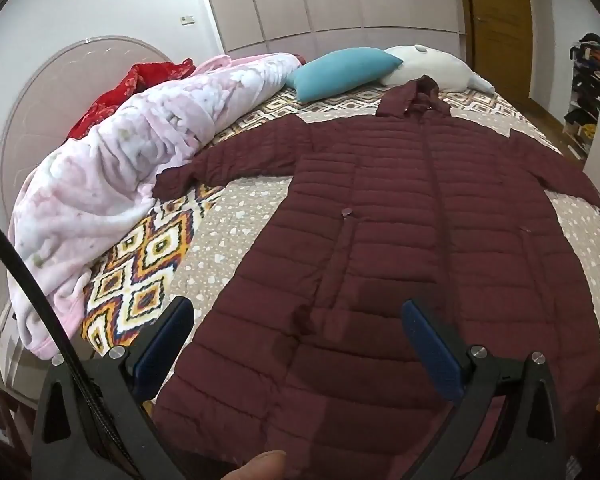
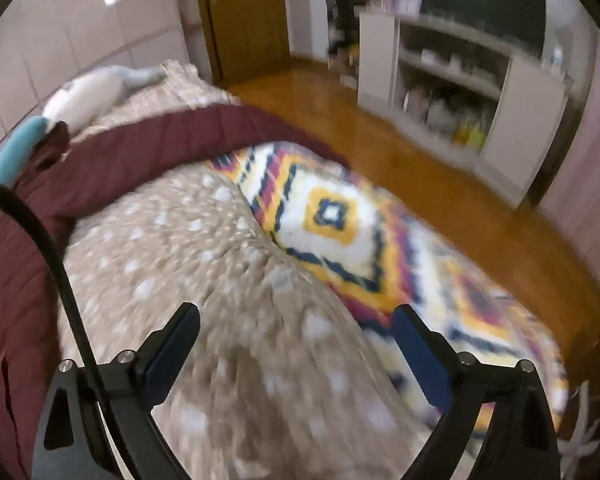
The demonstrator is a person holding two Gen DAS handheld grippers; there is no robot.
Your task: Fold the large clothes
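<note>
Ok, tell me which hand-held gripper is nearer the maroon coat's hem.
Left. The left hand-held gripper hovers open directly above the maroon coat near its hem. The right hand-held gripper, also open, is over the bedspread, off to the coat's side.

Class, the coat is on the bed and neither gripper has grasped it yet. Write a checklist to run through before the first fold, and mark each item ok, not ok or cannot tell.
1. Maroon coat lies spread flat, front up: ok.
2. Left sleeve stretched out to the side, its cuff beside the pink blanket; whether they touch: cannot tell.
3. Right sleeve fully on the bed: cannot tell, its end runs toward the bed's edge.
4. Left gripper open and empty above the hem: ok.
5. Right gripper open and empty, over bare bedspread, not the coat: not ok.
6. Right wrist view sharp enough to aim: not ok, blurred.
</note>
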